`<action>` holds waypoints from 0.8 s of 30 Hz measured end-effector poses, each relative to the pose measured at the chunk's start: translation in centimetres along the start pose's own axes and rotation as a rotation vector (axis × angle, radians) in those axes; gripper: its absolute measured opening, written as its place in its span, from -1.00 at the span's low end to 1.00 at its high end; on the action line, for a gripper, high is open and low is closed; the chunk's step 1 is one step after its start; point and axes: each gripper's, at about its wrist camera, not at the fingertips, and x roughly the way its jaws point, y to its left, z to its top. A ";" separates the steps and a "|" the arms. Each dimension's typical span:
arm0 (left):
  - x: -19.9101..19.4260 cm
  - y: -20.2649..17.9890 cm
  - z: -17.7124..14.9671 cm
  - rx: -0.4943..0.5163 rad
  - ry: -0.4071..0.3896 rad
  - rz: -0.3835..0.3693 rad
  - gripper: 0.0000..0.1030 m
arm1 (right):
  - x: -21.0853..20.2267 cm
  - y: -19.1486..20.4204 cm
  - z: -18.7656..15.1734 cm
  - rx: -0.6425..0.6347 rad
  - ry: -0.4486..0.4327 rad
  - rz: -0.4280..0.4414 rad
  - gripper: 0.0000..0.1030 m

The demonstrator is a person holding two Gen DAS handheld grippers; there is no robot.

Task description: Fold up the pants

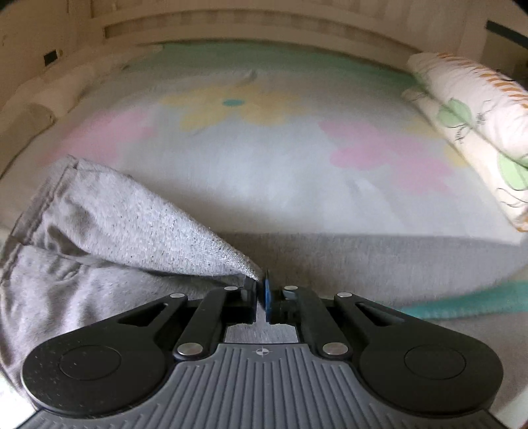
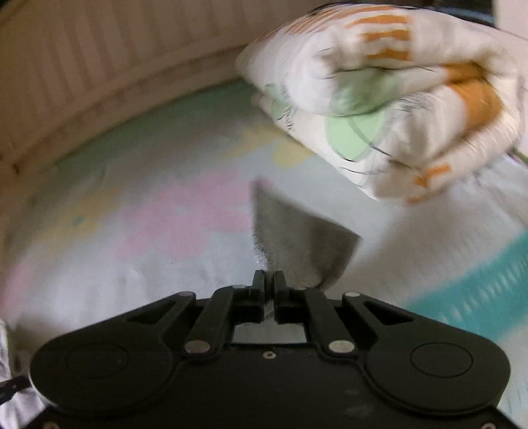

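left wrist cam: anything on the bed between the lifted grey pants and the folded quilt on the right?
Nothing. In the left wrist view, only bare flowered bedsheet lies between the grey pants and the folded quilt.

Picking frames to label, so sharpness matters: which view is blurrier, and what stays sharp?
Right wrist view: heavy motion smear over the folded quilt and bedsheet; only the right tongs stay crisp. Left wrist view: milder blur, grey pants weave readable; fisheye bends the headboard.
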 end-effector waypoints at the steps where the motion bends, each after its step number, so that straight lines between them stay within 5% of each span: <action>1: -0.7 -0.4 -0.5 0.014 -0.013 0.000 -0.92 | -1.4 -0.9 -1.0 0.013 -0.003 0.007 -0.90; 12: -0.5 -0.1 -6.0 0.029 0.109 0.013 -0.91 | -3.0 -8.2 -14.2 0.296 0.163 0.045 -0.75; 13: -0.4 -0.2 -6.0 0.039 0.109 0.016 -0.91 | -3.2 -8.5 -14.7 0.322 0.148 0.048 -0.66; 14: -0.4 -0.4 -6.1 0.045 0.109 0.017 -0.91 | -3.4 -8.8 -15.0 0.348 0.133 0.038 -0.34; 15: -0.3 -0.4 -6.0 0.045 0.109 0.017 -0.91 | -3.2 -9.2 -15.1 0.367 0.123 0.036 -0.29; 24: -0.1 -0.3 -6.6 0.046 0.118 0.022 -0.91 | -2.5 -11.7 -14.9 0.520 0.062 0.040 -0.17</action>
